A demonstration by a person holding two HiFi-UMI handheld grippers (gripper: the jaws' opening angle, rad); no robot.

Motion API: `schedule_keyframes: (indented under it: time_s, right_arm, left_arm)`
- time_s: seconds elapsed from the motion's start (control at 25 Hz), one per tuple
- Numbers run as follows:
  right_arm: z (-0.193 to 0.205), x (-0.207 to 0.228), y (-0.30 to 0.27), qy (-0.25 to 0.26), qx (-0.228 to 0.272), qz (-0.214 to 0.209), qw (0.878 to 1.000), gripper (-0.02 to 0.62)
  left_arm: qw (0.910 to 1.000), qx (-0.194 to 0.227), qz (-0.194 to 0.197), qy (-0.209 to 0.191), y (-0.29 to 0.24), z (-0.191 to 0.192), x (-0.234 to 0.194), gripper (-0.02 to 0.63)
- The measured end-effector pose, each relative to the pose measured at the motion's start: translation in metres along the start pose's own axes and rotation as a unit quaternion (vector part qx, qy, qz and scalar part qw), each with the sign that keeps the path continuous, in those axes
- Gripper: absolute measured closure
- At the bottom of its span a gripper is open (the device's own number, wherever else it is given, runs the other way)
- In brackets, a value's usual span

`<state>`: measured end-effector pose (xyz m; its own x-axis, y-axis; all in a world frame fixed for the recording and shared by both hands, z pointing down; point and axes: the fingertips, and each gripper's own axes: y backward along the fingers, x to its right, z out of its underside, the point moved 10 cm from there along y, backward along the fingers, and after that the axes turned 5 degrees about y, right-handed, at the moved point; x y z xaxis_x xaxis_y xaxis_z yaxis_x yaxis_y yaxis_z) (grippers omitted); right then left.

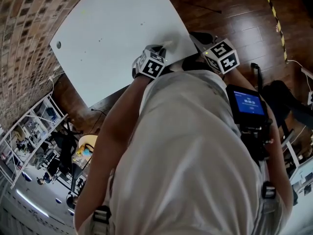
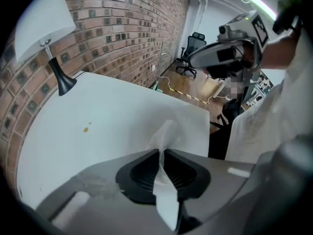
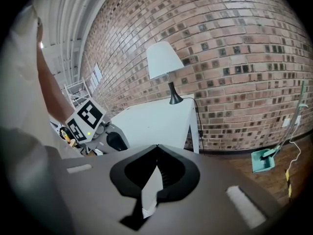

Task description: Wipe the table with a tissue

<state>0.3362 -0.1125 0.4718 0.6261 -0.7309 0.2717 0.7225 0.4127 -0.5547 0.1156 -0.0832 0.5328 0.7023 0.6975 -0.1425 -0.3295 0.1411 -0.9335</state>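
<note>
Your left gripper (image 2: 162, 152) is clamped on the tissue (image 2: 165, 133). The jaws are pressed together with the white sheet running right down between the pads, and a crumpled end pokes out past the tips. That loose end sits over the white table (image 2: 112, 116), close to its edge on your side. Whether it presses on the surface I can't tell. From the head view, the gripper points steeply down at that same edge, its marker cube (image 1: 151, 63) just in front of your chest.

There's a small brownish spot (image 2: 85, 129) out on the tabletop, left of the tissue in the left gripper view and well apart from it.

Your right gripper (image 3: 156, 147) has its jaws together at the tips too. A narrow white strip (image 3: 150, 185) is caught between its pads, tissue by the look of it. This gripper is off to the side of the table, not over it, and looks across the tabletop toward the brick wall (image 3: 234, 48).

A lamp (image 3: 165, 60) with a white shade and a black stem stands at the far end of the table by the wall. A teal dustpan (image 3: 264, 160) rests on the wooden floor near the wall.
</note>
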Motion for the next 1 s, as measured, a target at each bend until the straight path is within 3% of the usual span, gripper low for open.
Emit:
schedule_keyframes:
  time_s: [0.12, 0.2, 0.4, 0.56, 1.0]
  right_arm:
    - [-0.007, -0.002, -0.004, 0.009, 0.004, -0.008, 1.0, 0.588]
    - [-0.012, -0.003, -0.007, 0.018, 0.004, -0.013, 1.0, 0.588]
    - [-0.02, -0.005, -0.008, 0.027, 0.008, -0.02, 0.999, 0.588]
    - [-0.023, -0.013, -0.013, 0.024, 0.011, -0.013, 1.0, 0.588]
    - [-0.009, -0.016, -0.003, -0.011, 0.002, 0.027, 1.0, 0.588]
  left_arm:
    - [0.999, 0.003, -0.01, -0.043, 0.003, 0.012, 0.002, 0.563]
    - [0.9985, 0.0, -0.033, -0.043, 0.007, 0.02, -0.005, 0.563]
    - [0.9951, 0.025, -0.095, 0.014, 0.025, 0.031, -0.035, 0.563]
    - [0.9894, 0.056, -0.106, 0.081, 0.036, 0.027, -0.062, 0.563]
    - [0.9933, 0.041, -0.101, 0.039, 0.011, -0.002, -0.089, 0.563]
